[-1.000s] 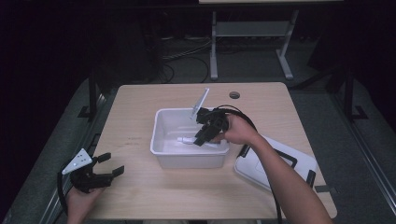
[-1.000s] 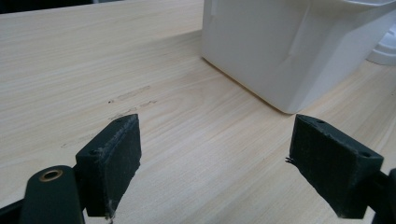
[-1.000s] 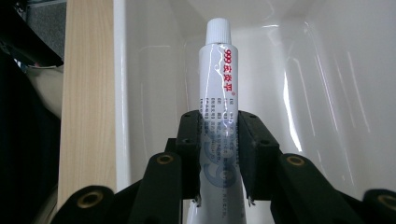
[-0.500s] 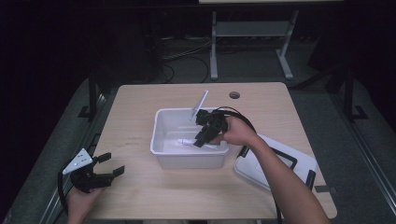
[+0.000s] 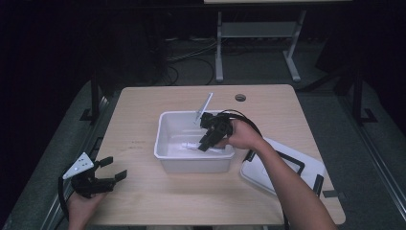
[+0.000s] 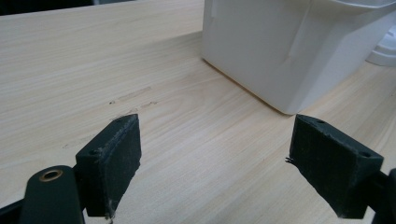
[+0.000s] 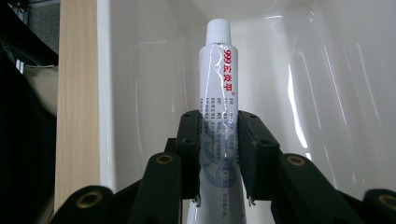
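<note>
Inside the white rectangular plastic tub (image 5: 165,143) on the table, the right tool (image 7: 219,154) clamps the soft, light white ointment tube (image 7: 218,93) at mid-body, so gentle pressure seems wise, while the left tool (image 6: 215,172) stands open, empty.

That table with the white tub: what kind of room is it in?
Probably a lab or test room: a bare wooden table, loose cables on a dark floor, and a metal stand behind it.

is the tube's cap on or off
On. In the right gripper view a white screw cap sits on the far end of the tube, which the right gripper clamps between its jaws inside the white bin.
</note>
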A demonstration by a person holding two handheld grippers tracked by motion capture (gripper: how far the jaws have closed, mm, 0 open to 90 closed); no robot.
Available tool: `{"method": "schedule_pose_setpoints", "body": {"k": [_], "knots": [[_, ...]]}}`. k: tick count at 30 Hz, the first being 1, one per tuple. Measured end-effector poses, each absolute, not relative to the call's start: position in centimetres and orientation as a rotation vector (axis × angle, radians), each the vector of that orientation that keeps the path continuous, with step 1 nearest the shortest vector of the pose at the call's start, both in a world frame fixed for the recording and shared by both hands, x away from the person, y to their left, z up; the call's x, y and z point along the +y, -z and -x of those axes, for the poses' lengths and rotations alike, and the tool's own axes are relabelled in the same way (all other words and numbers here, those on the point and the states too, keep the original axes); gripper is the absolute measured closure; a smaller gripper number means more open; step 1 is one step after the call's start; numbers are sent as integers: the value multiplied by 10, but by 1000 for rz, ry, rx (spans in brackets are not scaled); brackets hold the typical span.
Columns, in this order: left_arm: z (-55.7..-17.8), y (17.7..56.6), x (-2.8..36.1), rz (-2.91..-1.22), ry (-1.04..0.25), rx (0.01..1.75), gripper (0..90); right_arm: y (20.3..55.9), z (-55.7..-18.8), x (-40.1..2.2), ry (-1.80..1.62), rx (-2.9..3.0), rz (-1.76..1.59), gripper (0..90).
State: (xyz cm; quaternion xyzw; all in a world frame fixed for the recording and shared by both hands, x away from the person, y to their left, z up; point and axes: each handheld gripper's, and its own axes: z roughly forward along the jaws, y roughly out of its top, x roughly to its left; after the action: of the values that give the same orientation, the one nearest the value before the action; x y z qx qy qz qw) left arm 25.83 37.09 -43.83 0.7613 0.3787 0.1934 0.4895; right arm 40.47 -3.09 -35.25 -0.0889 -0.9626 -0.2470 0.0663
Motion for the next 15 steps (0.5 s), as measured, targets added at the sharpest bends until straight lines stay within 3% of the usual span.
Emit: {"method": "schedule_pose_setpoints", "body": {"k": [4,15], "knots": [[-258,439,370,-1849,-466,919,160,350,-405,-32,760,-2886,304,637],[-259,439,369,-1853,-464,920,160,336,-402,-47,808,-2886,342,579]]}}
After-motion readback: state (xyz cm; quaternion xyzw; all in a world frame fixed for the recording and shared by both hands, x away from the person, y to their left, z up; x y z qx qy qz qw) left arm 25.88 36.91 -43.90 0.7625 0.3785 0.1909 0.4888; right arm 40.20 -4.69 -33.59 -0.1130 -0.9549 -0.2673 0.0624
